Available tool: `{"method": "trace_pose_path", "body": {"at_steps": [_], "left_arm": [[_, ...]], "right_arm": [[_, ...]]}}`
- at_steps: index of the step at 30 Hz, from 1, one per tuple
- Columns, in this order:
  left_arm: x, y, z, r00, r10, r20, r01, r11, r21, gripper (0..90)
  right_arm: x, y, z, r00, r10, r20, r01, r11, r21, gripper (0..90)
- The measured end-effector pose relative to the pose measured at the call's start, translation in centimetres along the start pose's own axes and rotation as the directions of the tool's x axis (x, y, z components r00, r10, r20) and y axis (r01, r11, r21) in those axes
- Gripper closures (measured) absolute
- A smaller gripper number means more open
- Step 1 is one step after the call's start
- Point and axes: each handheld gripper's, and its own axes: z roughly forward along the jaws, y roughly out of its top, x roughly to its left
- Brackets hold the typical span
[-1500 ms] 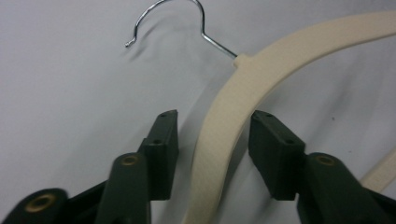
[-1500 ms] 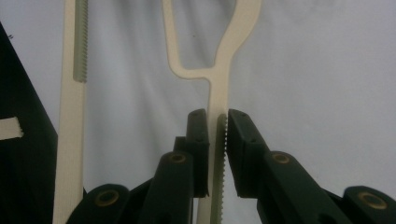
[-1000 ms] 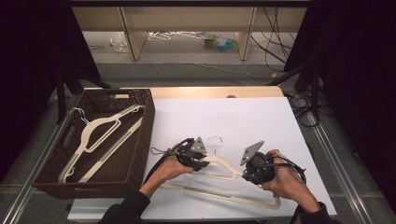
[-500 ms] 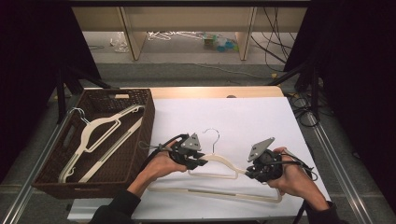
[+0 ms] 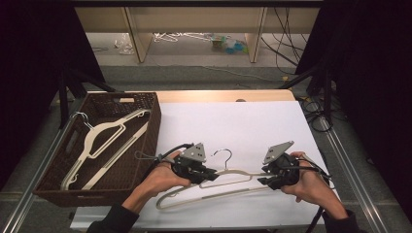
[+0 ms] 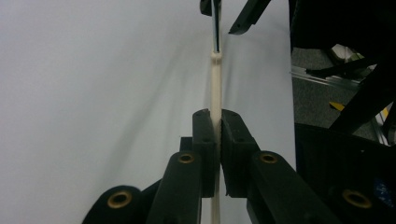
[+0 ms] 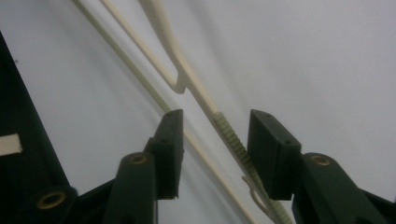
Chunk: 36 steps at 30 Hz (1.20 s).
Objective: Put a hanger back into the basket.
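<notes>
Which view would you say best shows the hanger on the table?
The high view: the whole hanger shows, hook included. The left gripper view gives its arm edge-on between shut jaws; the right gripper view gives its ribbed shoulder between open jaws.

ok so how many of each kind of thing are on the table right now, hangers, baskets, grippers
cream hangers: 3, with 2 lying in the basket and 1 on the white table top
brown wicker basket: 1
handheld grippers: 2, the left gripper shut on the table hanger, the right gripper open with the hanger's arm between its fingers
total: 6
</notes>
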Motion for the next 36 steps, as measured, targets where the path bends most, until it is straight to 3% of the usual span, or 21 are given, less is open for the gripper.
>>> {"method": "trace_pose_path", "body": {"at_steps": [5,10,12,14,15,16,17,20,23,24,28,32,36], "left_arm": [[-0.4,0.5,-0.2,0.9997,-0.020,-0.010,0.020,0.9995,-0.025,85.8],[0.2,0.5,-0.7,0.9979,-0.043,-0.048,0.041,0.9989,-0.023,85.9],[0.5,0.5,-1.2,0.9965,-0.056,-0.062,0.054,0.9980,-0.031,85.9],[0.7,0.6,-1.8,0.9945,-0.077,-0.071,0.074,0.9962,-0.046,85.9],[0.9,0.7,-2.2,0.9932,-0.085,-0.079,0.081,0.9952,-0.055,85.9],[1.0,0.8,-2.5,0.9917,-0.099,-0.083,0.093,0.9935,-0.065,85.9],[1.1,0.9,-2.8,0.9910,-0.100,-0.088,0.094,0.9933,-0.067,85.9],[1.5,1.3,-3.7,0.9870,-0.125,-0.101,0.116,0.9894,-0.086,85.9],[1.9,2.0,-4.9,0.9792,-0.166,-0.116,0.152,0.9804,-0.126,85.9],[2.0,2.1,-5.1,0.9786,-0.171,-0.114,0.156,0.9789,-0.132,85.9],[2.6,3.0,-6.7,0.9734,-0.209,-0.094,0.190,0.9651,-0.180,85.9],[3.1,4.3,-8.8,0.9684,-0.231,-0.095,0.203,0.9507,-0.234,85.9],[3.3,5.4,-11.0,0.9646,-0.237,-0.115,0.200,0.9434,-0.264,85.9]], "right_arm": [[-0.6,-0.3,-0.7,0.9972,0.075,0.006,-0.074,0.9937,-0.083,46.3],[-0.9,-0.5,-1.1,0.9936,0.110,0.028,-0.104,0.9801,-0.169,40.8],[-1.2,-0.6,-1.5,0.9910,0.130,0.032,-0.121,0.9711,-0.206,37.3],[-1.3,-0.7,-1.6,0.9855,0.158,0.061,-0.136,0.9522,-0.274,33.2],[-1.3,-0.8,-1.8,0.9811,0.186,0.053,-0.165,0.9474,-0.275,30.7],[-1.4,-0.9,-1.7,0.9803,0.189,0.057,-0.163,0.9375,-0.307,30.1],[-1.3,-1.0,-1.8,0.9739,0.222,0.048,-0.196,0.9271,-0.320,30.1],[-1.1,-1.3,-1.9,0.9697,0.239,0.049,-0.207,0.9106,-0.358,29.7],[-0.9,-1.6,-1.8,0.9727,0.228,0.046,-0.196,0.9094,-0.367,29.3],[-0.6,-1.7,-1.8,0.9693,0.241,0.050,-0.207,0.9072,-0.366,29.3],[-0.4,-1.9,-1.7,0.9696,0.240,0.047,-0.207,0.9060,-0.370,29.3],[-0.1,-2.0,-1.4,0.9698,0.240,0.044,-0.204,0.8968,-0.393,29.4],[0.0,-2.1,-1.2,0.9700,0.240,0.042,-0.203,0.8920,-0.404,29.4]]}}
